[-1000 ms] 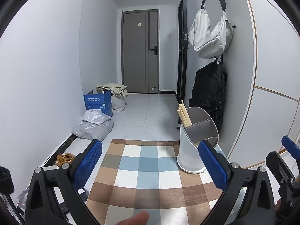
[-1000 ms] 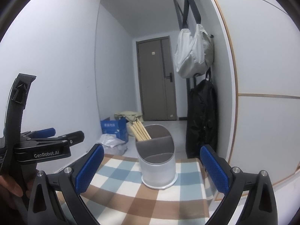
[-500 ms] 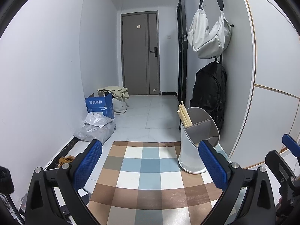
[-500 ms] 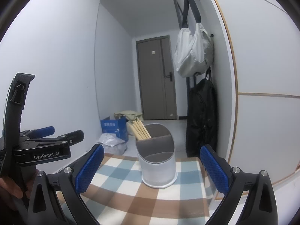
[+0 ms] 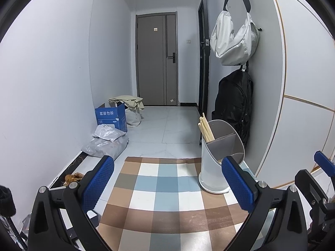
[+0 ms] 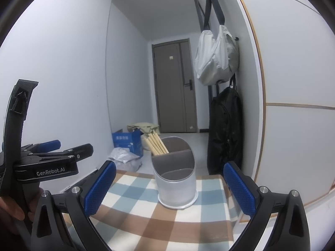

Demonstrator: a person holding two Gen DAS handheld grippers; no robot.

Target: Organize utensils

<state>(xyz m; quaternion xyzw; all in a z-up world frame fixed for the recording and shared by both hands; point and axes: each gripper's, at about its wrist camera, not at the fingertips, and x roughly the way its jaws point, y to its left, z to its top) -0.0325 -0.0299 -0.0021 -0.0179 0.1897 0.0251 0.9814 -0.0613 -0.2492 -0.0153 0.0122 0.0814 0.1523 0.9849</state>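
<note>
Tablecloth (image 5: 165, 190), checked brown and blue, carries a white utensil holder (image 6: 175, 179) upright at its far right corner. Wooden chopsticks (image 6: 157, 143) fill its rear compartment, long axes leaning up-left. Left gripper (image 5: 167, 186) and right gripper (image 6: 169, 190) hover spread wide, both empty.

One utensil holder (image 6: 175, 179) stands near the cloth's (image 5: 167, 190) far right corner, divided into three compartments. One bundle of chopsticks (image 6: 157, 143) occupies its far compartment; individual count cannot be told. Two bags hang on the wall: one white (image 5: 232, 39), one black (image 5: 232, 102). One blue box (image 5: 111, 117) on the floor.
</note>
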